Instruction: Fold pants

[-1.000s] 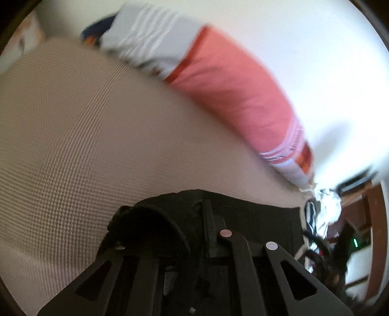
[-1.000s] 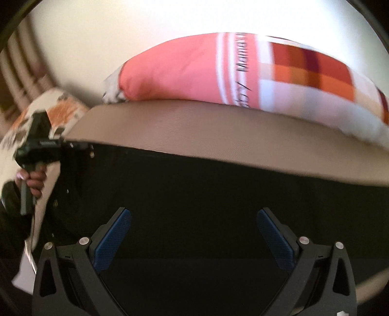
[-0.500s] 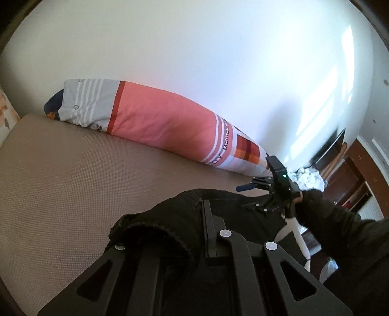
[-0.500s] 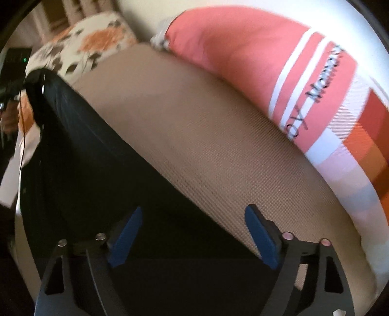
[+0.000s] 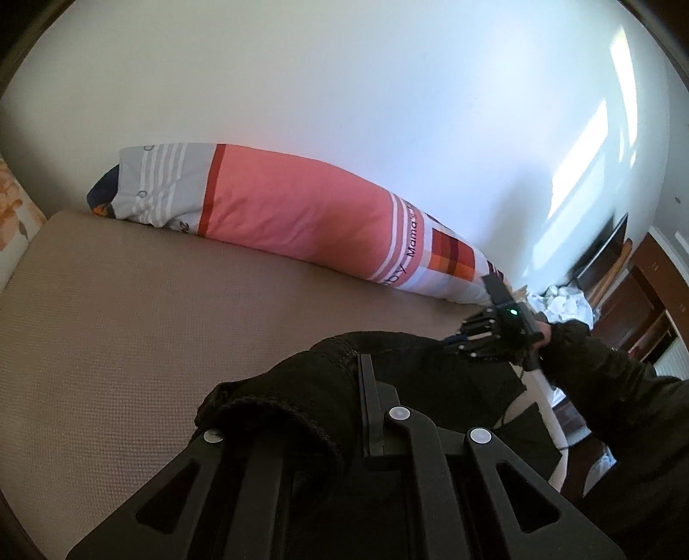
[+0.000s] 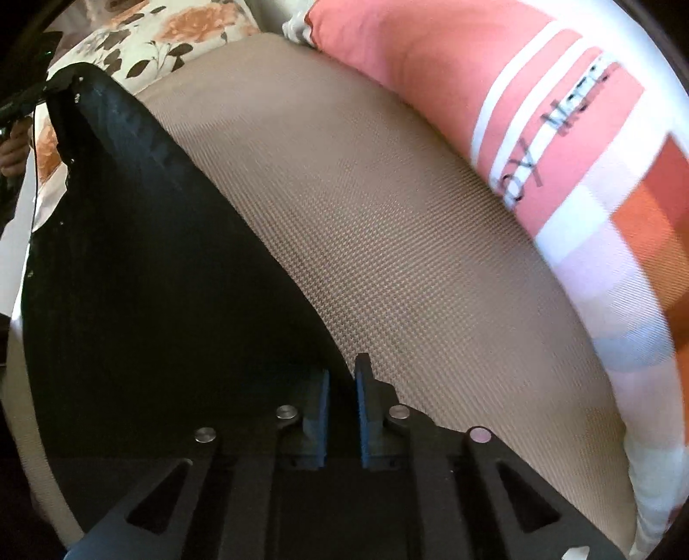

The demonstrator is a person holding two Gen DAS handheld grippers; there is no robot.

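Note:
The black pants [image 5: 327,387] hang stretched between my two grippers above the tan mattress [image 5: 129,336]. My left gripper [image 5: 344,387] is shut on a bunched edge of the pants, with cloth draped over its left finger. My right gripper [image 6: 342,383] is shut on the other edge of the pants [image 6: 142,280]. It also shows in the left wrist view [image 5: 499,331], held by a dark-sleeved hand at the right. The left gripper appears far off in the right wrist view [image 6: 26,97], holding the far corner of the cloth.
A long pink, white and orange striped pillow [image 5: 301,219] lies along the white wall at the back of the mattress. A floral pillow [image 6: 142,38] sits at one end. Wooden furniture [image 5: 637,301] and white laundry [image 5: 564,306] stand beyond the bed.
My right gripper has closed from wide open onto the edge of the pants. Both views have swung, and the pants now lift off the mattress between the grippers.

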